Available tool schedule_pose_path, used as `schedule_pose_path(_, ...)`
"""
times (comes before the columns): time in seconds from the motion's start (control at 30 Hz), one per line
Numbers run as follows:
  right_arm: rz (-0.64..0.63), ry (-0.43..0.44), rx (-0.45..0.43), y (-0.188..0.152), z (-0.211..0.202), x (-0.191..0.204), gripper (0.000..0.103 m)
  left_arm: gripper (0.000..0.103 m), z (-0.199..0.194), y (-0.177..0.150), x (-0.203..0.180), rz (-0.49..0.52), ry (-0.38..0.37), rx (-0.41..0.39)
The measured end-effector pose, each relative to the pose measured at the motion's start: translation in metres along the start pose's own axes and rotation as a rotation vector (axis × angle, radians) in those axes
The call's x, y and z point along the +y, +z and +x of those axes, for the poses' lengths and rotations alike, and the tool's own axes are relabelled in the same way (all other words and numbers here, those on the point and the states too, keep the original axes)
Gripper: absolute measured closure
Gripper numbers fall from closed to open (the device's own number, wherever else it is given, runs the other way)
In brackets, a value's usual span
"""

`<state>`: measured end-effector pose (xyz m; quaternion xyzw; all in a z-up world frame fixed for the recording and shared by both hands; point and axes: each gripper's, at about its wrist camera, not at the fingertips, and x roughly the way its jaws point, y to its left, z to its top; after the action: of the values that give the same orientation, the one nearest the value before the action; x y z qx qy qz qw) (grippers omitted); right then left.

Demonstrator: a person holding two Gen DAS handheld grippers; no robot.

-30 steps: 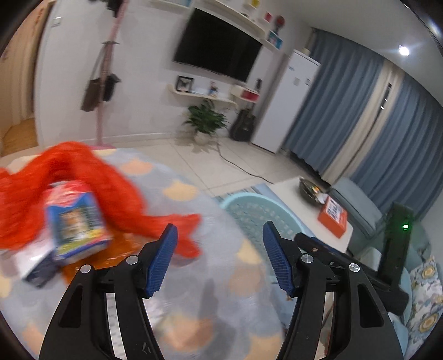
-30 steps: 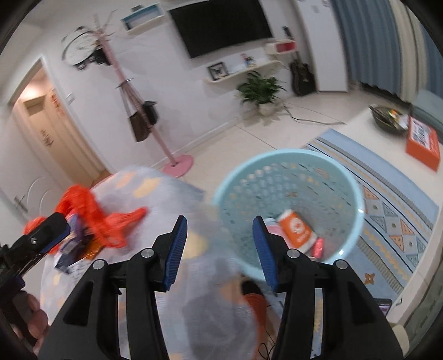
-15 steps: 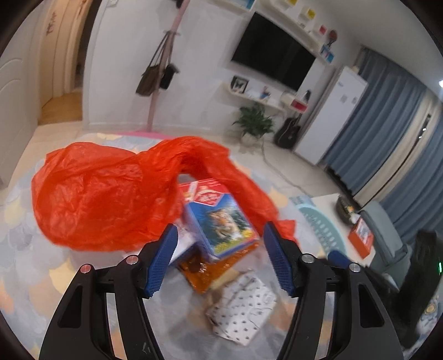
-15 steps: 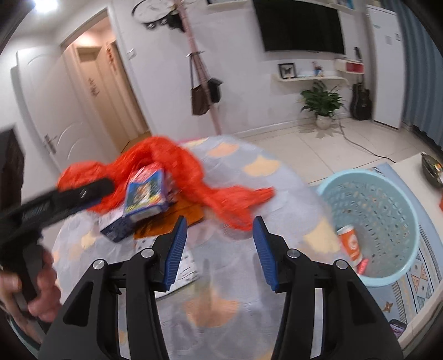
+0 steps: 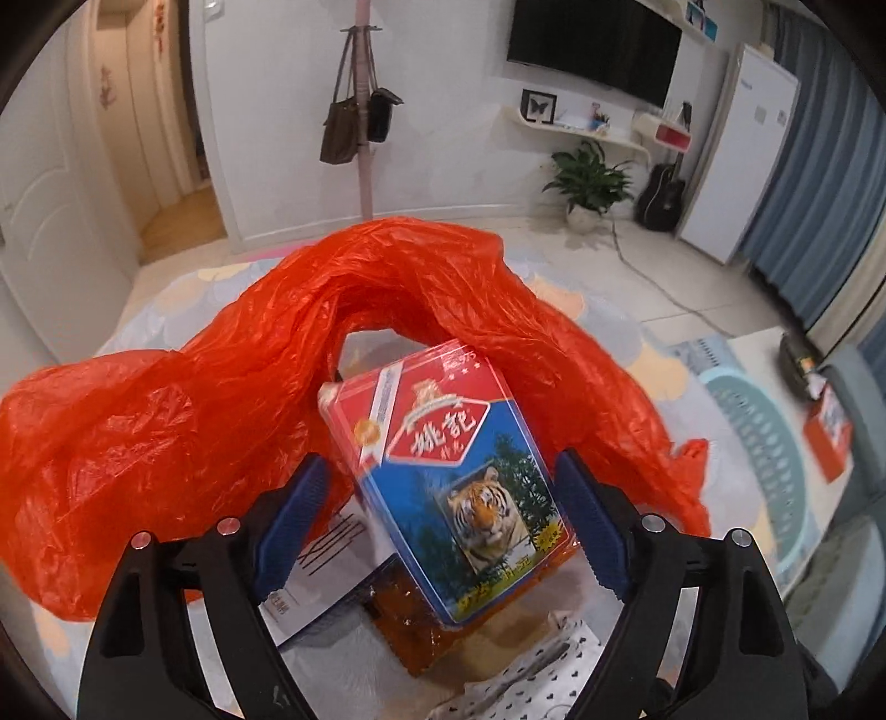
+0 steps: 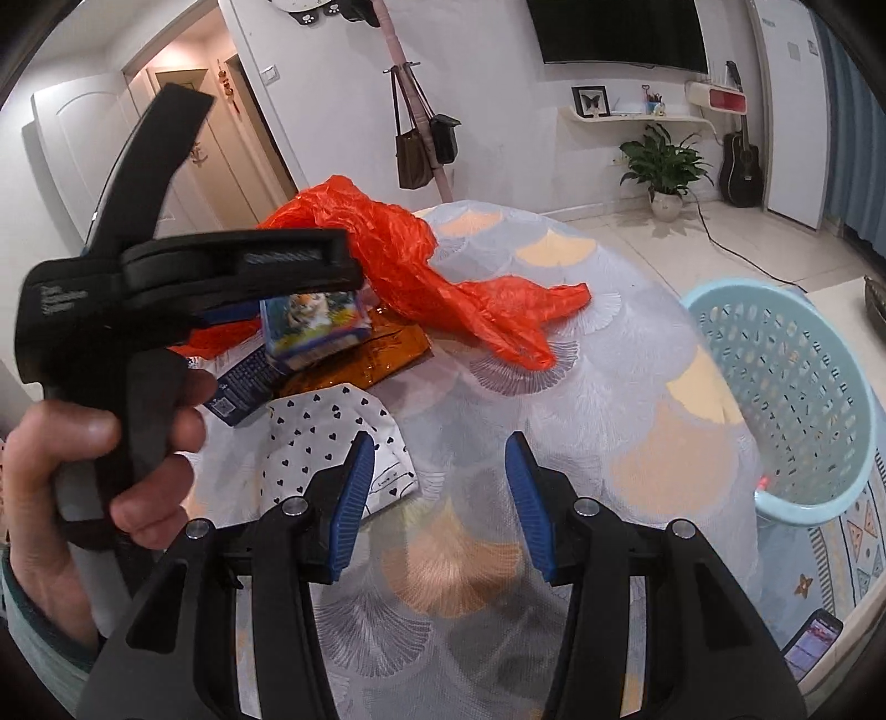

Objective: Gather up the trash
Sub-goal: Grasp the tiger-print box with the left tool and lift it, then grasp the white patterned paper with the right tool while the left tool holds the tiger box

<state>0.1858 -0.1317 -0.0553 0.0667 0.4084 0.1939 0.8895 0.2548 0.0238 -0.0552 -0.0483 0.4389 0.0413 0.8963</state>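
White walls, a dark wall-mounted television (image 5: 595, 52) and a pink coat stand (image 5: 364, 111) hung with bags form the backdrop to a round table (image 6: 581, 343) draped in a pale grey cloth printed with orange and white fan shapes. On it lies a heap of rubbish: a crumpled bright-orange plastic bag (image 5: 194, 399) arches over a red-and-blue rectangular box printed with a tiger (image 5: 448, 476), which rests tilted on an amber cellophane wrapper (image 5: 421, 637) and a white-and-navy printed card (image 5: 326, 576). Nearest the cameras is a white paper bag dotted with small black hearts (image 6: 332, 443).

From the left wrist view, the left gripper (image 5: 443, 520) points steeply down at the heap, its blue-padded jaws opening wide. The tiger box stands between them, but both pads are clear of its sides, so nothing is gripped. In the right wrist view a bare hand (image 6: 88, 487) grasps that tool's black handle.

Over bare tablecloth just beside the heart-print bag hangs the right gripper (image 6: 437, 498), jaws partly open and empty.

Beyond the table's right edge, on a patterned rug, stands a light-blue perforated plastic basket (image 6: 797, 387), well apart from the heap. A phone (image 6: 811, 645) lies at the lower right.
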Motion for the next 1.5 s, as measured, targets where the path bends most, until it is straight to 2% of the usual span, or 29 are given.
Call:
schedule_pose_path(0.03,-0.004,0.001,0.001,0.000,0.000,0.001,0.055,0.028,0.000,-0.001,-0.002,0.018,0.009,0.002)
schedule_pose_path(0.1,-0.016,0.002,-0.001,0.000,0.000,0.005,0.054,0.048,-0.004,-0.005,-0.005,0.059,0.027,-0.004)
schedule_pose_path(0.17,-0.024,0.012,0.003,0.001,-0.001,0.009,0.054,0.048,-0.011,-0.011,-0.004,0.072,0.022,-0.007)
schedule_pose_path(0.2,-0.028,0.016,0.004,0.000,-0.001,0.012,0.054,0.052,-0.017,-0.015,0.000,0.066,0.010,-0.012)
schedule_pose_path(0.27,-0.044,0.022,0.005,-0.001,-0.002,0.019,0.054,0.070,-0.027,-0.023,0.007,0.055,-0.031,-0.022)
schedule_pose_path(0.37,-0.067,0.022,0.017,-0.003,0.002,0.031,0.054,0.079,-0.046,-0.038,0.025,0.021,-0.119,-0.027)
schedule_pose_path(0.47,-0.060,0.037,0.028,-0.005,0.005,0.037,0.054,0.083,-0.054,-0.050,0.039,0.004,-0.160,-0.030)
schedule_pose_path(0.67,-0.059,0.037,0.038,-0.010,0.006,0.044,0.054,0.083,-0.064,-0.069,0.055,-0.008,-0.203,-0.027)
schedule_pose_path(0.83,-0.047,0.034,0.042,-0.012,0.007,0.044,0.054,0.074,-0.068,-0.080,0.061,0.005,-0.157,-0.043)
schedule_pose_path(0.97,-0.047,0.040,0.042,-0.013,0.007,0.043,0.054,0.065,-0.065,-0.079,0.069,-0.028,-0.199,-0.053)
schedule_pose_path(1.03,-0.045,0.043,0.043,-0.012,0.007,0.043,0.054,0.068,-0.064,-0.079,0.072,-0.049,-0.213,-0.061)
schedule_pose_path(1.1,-0.046,0.046,0.043,-0.013,0.005,0.043,0.054,0.080,-0.064,-0.080,0.074,-0.067,-0.249,-0.067)
schedule_pose_path(1.23,-0.059,0.049,0.044,-0.013,0.004,0.046,0.054,0.084,-0.067,-0.083,0.076,-0.096,-0.276,-0.091)
schedule_pose_path(1.3,-0.073,0.049,0.051,-0.015,0.005,0.052,0.051,0.086,-0.070,-0.085,0.077,-0.106,-0.291,-0.110)
schedule_pose_path(1.5,-0.088,0.050,0.056,-0.011,0.011,0.069,0.042,0.087,-0.084,-0.096,0.091,-0.130,-0.301,-0.146)
